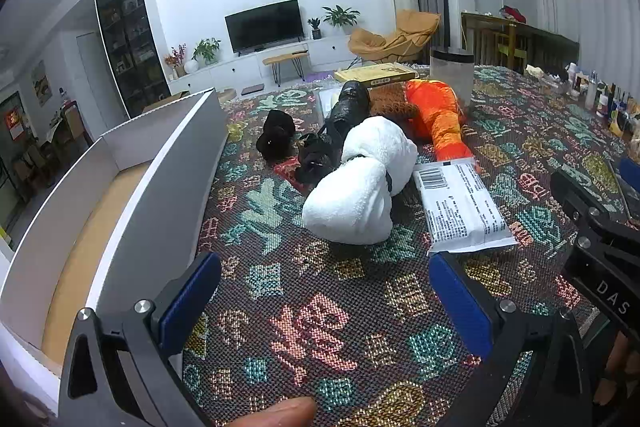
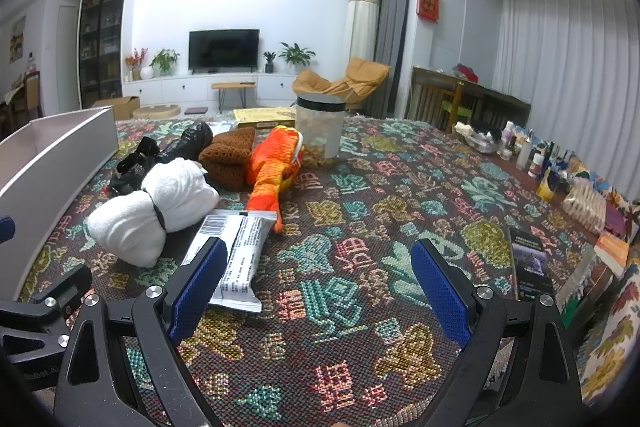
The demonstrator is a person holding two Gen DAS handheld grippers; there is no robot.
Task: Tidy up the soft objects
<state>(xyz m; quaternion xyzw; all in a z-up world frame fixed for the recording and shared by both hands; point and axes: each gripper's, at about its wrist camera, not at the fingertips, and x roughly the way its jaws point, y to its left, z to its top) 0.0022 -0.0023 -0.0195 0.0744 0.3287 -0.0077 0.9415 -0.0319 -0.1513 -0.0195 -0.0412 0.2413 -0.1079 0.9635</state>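
- The left gripper (image 1: 324, 299) is held low over the patterned tablecloth (image 1: 320, 327), its blue-padded jaws spread wide with nothing between them.
- A white rolled towel (image 1: 360, 187), bound by a dark band, is seen lying on the cloth straight ahead of the left gripper and apart from it.
- A white printed packet (image 1: 460, 211) is found just right of the towel, touching it, ahead of the right finger.
- Black soft items (image 1: 320, 143), a brown knitted piece (image 1: 394, 103) and an orange cloth (image 1: 438, 115) are piled behind the towel.
- An open grey box (image 1: 120, 195) is placed at the left, beside the gripper.
- The right gripper (image 2: 320, 291) is likewise held released and empty; the packet (image 2: 236, 259) is partly hidden behind its left finger, and the towel (image 2: 152, 207) lies ahead to its left.
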